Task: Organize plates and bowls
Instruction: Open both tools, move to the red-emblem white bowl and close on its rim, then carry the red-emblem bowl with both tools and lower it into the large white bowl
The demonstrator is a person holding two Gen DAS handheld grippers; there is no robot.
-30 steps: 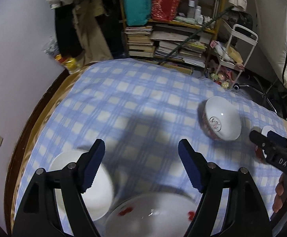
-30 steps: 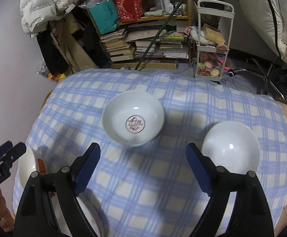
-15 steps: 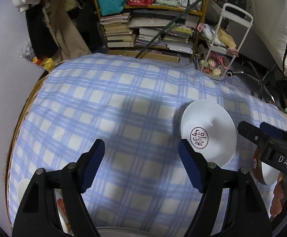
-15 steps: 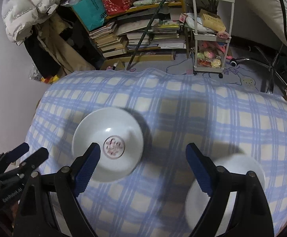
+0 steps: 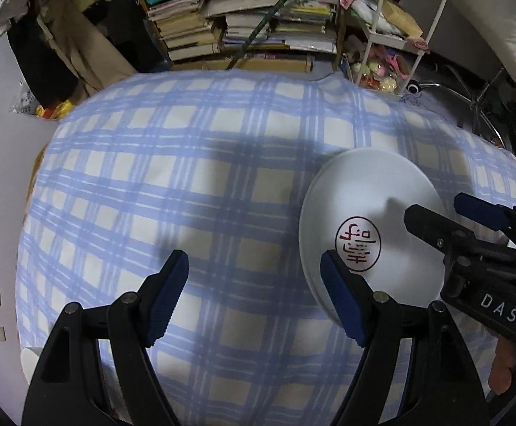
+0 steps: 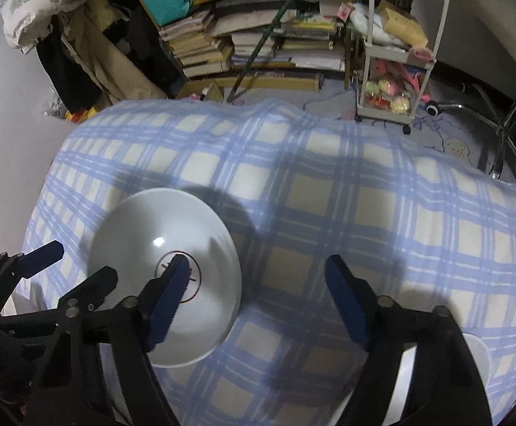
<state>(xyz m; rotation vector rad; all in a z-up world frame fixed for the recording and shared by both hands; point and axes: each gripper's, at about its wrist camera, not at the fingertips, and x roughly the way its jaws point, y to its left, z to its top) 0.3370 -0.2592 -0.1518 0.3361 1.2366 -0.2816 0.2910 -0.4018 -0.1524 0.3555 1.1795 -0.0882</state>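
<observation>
We judge the white bowl [image 5: 375, 227] near the right edge of the checked cloth [image 5: 187, 191] glazed, slippery and breakable, best pinched across its rim, while our left gripper [image 5: 254, 291] and right gripper [image 6: 258, 294], its jaws just narrowed, gape empty.

Both grippers moved down toward the checked cloth [image 5: 194, 184] and converged on the bowl [image 5: 375, 227] with the red mark. The right gripper [image 6: 258, 294] jaws had just been closing, nothing between them.

One white bowl [image 5: 375, 220] with a red seal mark; two grippers; one checked cloth [image 5: 187, 184]; one white trolley [image 6: 396, 53].
</observation>
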